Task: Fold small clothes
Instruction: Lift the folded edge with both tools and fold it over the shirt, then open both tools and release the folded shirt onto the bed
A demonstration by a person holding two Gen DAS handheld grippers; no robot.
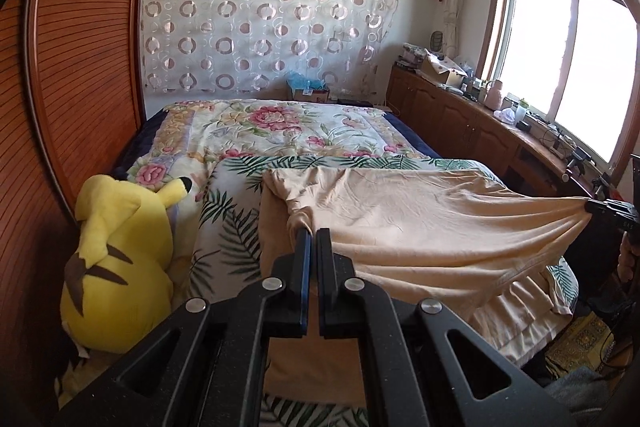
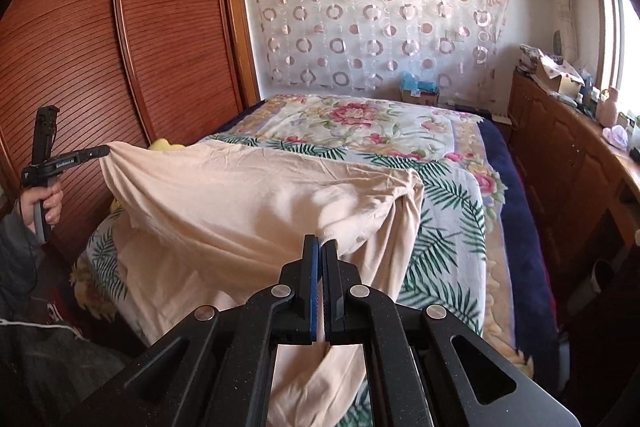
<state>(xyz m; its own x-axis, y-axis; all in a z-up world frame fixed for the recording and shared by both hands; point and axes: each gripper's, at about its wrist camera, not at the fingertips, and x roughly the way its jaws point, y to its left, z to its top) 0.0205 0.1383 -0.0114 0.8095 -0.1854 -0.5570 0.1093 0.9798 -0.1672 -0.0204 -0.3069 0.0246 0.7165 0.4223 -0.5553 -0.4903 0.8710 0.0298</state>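
Tension matters: with both grippers, left gripper (image 1: 314, 233) and right gripper (image 2: 321, 241), clamped on the peach garment (image 1: 420, 219), keep its 2 corners level as you fold.

You have one peach garment (image 1: 420, 227) spread on the bed (image 1: 280, 131), with two grippers on it: left gripper (image 1: 314, 233), right gripper (image 2: 322, 245). One yellow plush toy (image 1: 120, 267) lies left of the garment. Two wardrobe doors (image 2: 120, 47) stand beside the bed.
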